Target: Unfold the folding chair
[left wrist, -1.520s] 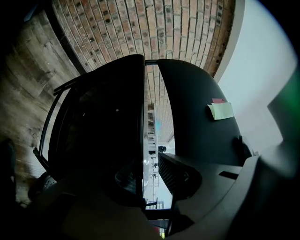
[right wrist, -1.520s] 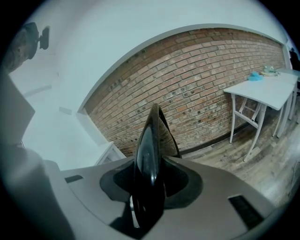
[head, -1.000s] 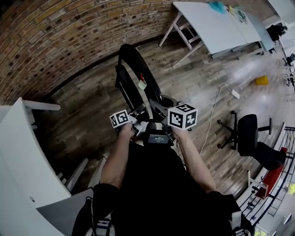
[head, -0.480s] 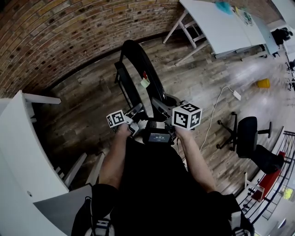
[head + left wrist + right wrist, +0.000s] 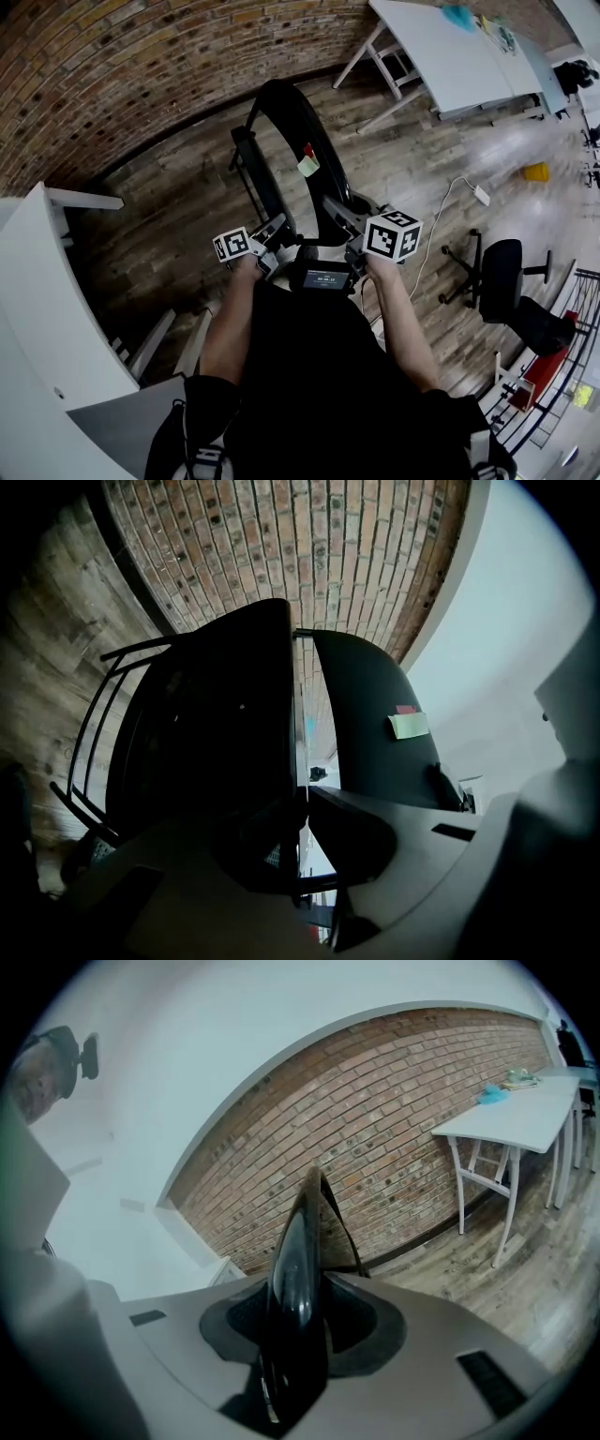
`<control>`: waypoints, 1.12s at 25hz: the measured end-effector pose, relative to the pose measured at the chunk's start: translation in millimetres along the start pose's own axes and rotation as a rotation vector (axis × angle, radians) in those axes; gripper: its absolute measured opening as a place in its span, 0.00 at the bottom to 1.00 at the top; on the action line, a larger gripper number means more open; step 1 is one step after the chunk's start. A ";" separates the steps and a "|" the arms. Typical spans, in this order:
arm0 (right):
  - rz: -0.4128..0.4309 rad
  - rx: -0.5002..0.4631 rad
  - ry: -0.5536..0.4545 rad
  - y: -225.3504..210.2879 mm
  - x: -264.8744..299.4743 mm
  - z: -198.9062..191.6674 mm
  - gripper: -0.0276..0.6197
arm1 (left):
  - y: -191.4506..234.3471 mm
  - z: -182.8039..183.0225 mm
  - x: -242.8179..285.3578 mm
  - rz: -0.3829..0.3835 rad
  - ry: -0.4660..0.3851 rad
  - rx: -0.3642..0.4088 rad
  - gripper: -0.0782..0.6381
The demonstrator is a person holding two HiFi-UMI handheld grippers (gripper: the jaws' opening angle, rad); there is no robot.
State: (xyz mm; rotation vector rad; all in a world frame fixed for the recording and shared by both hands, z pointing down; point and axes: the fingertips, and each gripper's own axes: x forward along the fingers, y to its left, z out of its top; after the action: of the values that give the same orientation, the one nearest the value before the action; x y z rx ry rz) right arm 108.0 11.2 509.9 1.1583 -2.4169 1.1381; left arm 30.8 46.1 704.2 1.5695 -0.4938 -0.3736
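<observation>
The black folding chair [image 5: 291,122] stands on the wood floor in front of me, partly spread, with a green sticky note [image 5: 307,165] on its backrest. My left gripper [image 5: 279,228] is shut on the thin edge of the dark seat panel [image 5: 216,724], which runs between its jaws [image 5: 300,803]; the backrest [image 5: 370,714] rises just to the right of it. My right gripper [image 5: 339,208] is shut on the glossy black rim of the backrest [image 5: 298,1241], pinched between the pads [image 5: 356,1321]. Its jaws have just closed a little further on the rim.
A brick wall [image 5: 112,75] runs behind the chair. White tables [image 5: 450,52] stand at the back right and a white cabinet [image 5: 47,309] at the left. A black office chair [image 5: 506,281] and a white cable [image 5: 436,225] are at the right.
The two grippers have drawn apart: the right one has gone right with the backrest, the left one slightly left with the seat. The gap between seat and backrest has widened.
</observation>
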 end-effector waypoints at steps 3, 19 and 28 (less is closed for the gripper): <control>-0.020 0.011 -0.012 -14.2 -5.6 4.2 0.23 | 2.6 1.7 -7.3 0.022 -0.017 0.004 0.19; -0.077 0.003 -0.041 -58.4 -18.1 5.3 0.18 | 21.1 8.3 -27.4 0.269 -0.014 0.201 0.40; -0.083 0.012 -0.057 -75.0 -25.1 11.1 0.17 | 31.7 9.8 -37.1 0.381 -0.021 0.225 0.40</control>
State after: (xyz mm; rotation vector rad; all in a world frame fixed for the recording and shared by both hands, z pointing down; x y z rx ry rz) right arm 181.5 -11.7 531.3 1.2992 -2.3821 1.1100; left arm -8.5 56.6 733.0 1.6442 -0.8580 -0.0429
